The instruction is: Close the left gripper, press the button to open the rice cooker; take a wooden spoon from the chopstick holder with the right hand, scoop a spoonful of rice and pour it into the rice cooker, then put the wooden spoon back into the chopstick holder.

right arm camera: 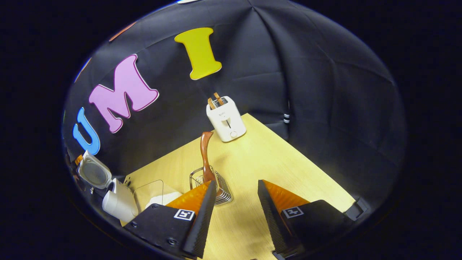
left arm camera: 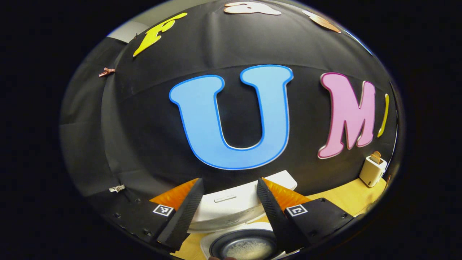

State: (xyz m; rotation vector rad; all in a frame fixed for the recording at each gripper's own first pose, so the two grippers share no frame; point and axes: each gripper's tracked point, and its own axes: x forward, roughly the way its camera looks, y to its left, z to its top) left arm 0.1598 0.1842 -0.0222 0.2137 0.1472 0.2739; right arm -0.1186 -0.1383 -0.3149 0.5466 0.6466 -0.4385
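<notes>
right claw (right arm camera: 234, 213) gapes empty over the pale tabletop (right arm camera: 274, 166); wooden spoon (right arm camera: 206, 155) bowl hidden in the chopstick holder (right arm camera: 220, 191) at eleven o'clock. left claw (left arm camera: 229, 213) open above the rice cooker (left arm camera: 238, 206), cut off below.

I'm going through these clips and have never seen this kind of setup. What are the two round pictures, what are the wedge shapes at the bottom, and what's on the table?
A person holds two handheld grippers, each carrying a camera that looks along its own fingers; those are the wedges. In the left gripper view, the left gripper hangs open above the rice cooker, whose lid is up, with rice in the pot. In the right gripper view, the right gripper is open and holds nothing. On the wooden table stand a wire chopstick holder with a wooden spoon in it, a toaster and a clear rice container.
</notes>
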